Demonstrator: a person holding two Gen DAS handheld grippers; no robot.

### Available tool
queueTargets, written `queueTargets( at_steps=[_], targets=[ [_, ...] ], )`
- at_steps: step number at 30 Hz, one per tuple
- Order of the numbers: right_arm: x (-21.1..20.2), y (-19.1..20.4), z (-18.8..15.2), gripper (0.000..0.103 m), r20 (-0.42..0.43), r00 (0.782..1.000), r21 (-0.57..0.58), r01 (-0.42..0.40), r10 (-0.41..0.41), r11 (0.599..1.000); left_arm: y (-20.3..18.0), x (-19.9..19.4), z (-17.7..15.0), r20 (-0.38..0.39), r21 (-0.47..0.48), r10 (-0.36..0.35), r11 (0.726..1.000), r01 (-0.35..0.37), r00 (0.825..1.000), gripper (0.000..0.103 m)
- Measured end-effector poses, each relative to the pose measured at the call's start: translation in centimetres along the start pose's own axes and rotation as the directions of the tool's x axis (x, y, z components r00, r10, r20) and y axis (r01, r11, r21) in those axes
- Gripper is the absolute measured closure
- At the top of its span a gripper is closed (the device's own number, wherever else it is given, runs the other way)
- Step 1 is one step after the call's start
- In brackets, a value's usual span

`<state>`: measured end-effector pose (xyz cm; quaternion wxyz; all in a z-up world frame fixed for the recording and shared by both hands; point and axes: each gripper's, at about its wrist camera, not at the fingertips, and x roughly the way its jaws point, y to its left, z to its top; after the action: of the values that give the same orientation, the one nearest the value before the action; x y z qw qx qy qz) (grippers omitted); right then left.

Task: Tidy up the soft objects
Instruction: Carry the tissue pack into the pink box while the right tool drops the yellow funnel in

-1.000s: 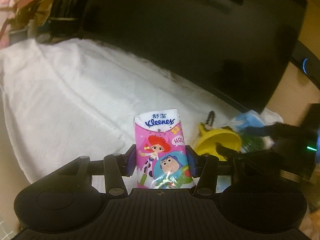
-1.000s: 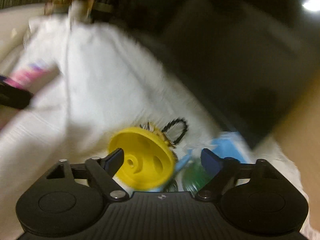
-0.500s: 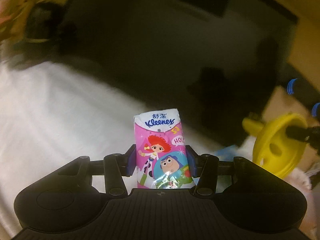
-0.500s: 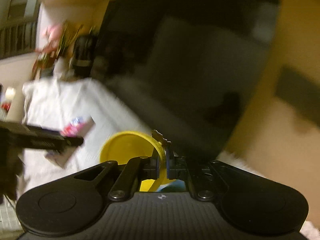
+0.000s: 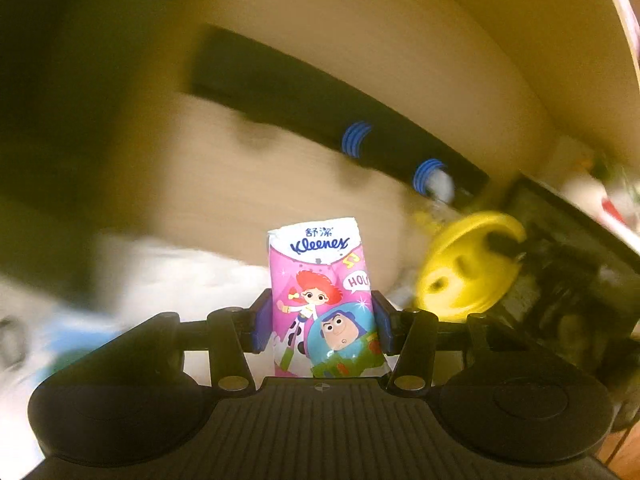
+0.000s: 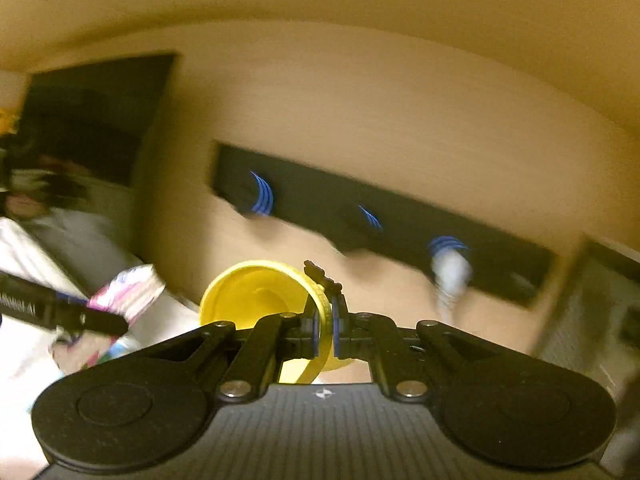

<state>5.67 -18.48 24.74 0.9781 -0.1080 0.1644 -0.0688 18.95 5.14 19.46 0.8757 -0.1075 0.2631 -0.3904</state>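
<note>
Tissue pack (image 5: 320, 300), pink with cartoon faces, stands up straight in the left claw (image 5: 320, 320), squeezed from both sides. Just to its right, the right claw (image 6: 325, 326) pinches the rim of a yellow round toy (image 6: 260, 294). Behind both is a blurry tan wall (image 6: 380, 112).

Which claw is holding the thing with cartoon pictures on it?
The left claw. It grips the pink Kleenex tissue pack printed with cartoon characters. The right claw pinches the rim of a plain yellow plastic disc.
</note>
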Motion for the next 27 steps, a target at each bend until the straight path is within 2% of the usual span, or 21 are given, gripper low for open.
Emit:
queueTargets(
  at_steps=[5,7,8,9,10,11,13,14,16,18,23,24,27],
  targets=[
    [2.3,-4.0,-5.3,0.096,-0.102,0.992,0.074,0.079,-0.072,0.994,-6.5,8.0,0.3,-0.085,0.062,-0.092,0.993,0.097,0.992,0.048],
    [3.5,-4.3,-7.8,0.089,-0.165,0.984,0.105,0.088,-0.07,0.991,-7.8,11.5,0.1,-0.134,0.054,-0.12,0.99,0.129,0.984,0.046],
    [3.5,-5.3,-8.9,0.073,-0.201,0.977,0.127,0.097,-0.07,0.987,-7.9,13.8,-0.5,-0.172,0.014,-0.147,0.988,0.152,0.974,0.044],
    [3.6,-5.3,-10.6,0.051,-0.242,0.968,0.162,0.11,-0.068,0.981,-7.9,16.0,-1.3,-0.214,-0.025,-0.163,0.987,0.161,0.963,0.043],
    [3.2,-5.3,-11.9,0.042,-0.257,0.965,0.189,0.109,-0.058,0.976,-8.0,18.0,-2.6,-0.268,-0.037,-0.147,0.989,0.143,0.952,0.043],
    [2.4,-5.0,-13.0,0.037,-0.265,0.963,0.211,0.1,-0.041,0.972,-8.3,19.6,-3.9,-0.314,-0.012,-0.097,0.995,0.098,0.944,0.043],
    [0.3,-4.3,-15.6,0.037,-0.284,0.959,0.213,0.072,-0.009,0.974,-8.7,22.0,-7.0,-0.373,0.09,0.048,0.996,-0.015,0.927,0.044],
    [-0.8,-3.8,-16.8,0.036,-0.29,0.957,0.199,0.06,0.0,0.978,-8.4,22.6,-8.4,-0.376,0.098,0.083,0.994,-0.05,0.923,0.045],
    [-1.4,-2.9,-18.0,0.036,-0.301,0.954,0.168,0.048,0.005,0.985,-6.9,22.3,-9.1,-0.376,0.012,0.057,0.998,-0.056,0.925,0.045],
    [-1.7,-2.5,-18.9,0.035,-0.311,0.95,0.16,0.032,0.02,0.987,-6.2,21.5,-8.8,-0.346,-0.043,0.013,0.999,-0.03,0.938,0.045],
    [-1.5,-2.2,-18.6,0.035,-0.31,0.95,0.237,0.041,0.036,0.971,-6.3,16.0,-6.1,-0.175,-0.031,-0.024,0.999,0.019,0.984,0.045],
    [-1.6,-2.1,-18.5,0.031,-0.309,0.95,0.252,0.042,0.039,0.967,-5.8,14.3,-5.9,-0.139,-0.038,-0.03,0.999,0.024,0.99,0.045],
    [-1.9,-2.1,-18.4,0.023,-0.288,0.956,0.291,0.022,0.065,0.957,-4.2,8.3,-5.5,-0.036,0.003,0.037,0.999,-0.037,0.999,0.045]
  ],
)
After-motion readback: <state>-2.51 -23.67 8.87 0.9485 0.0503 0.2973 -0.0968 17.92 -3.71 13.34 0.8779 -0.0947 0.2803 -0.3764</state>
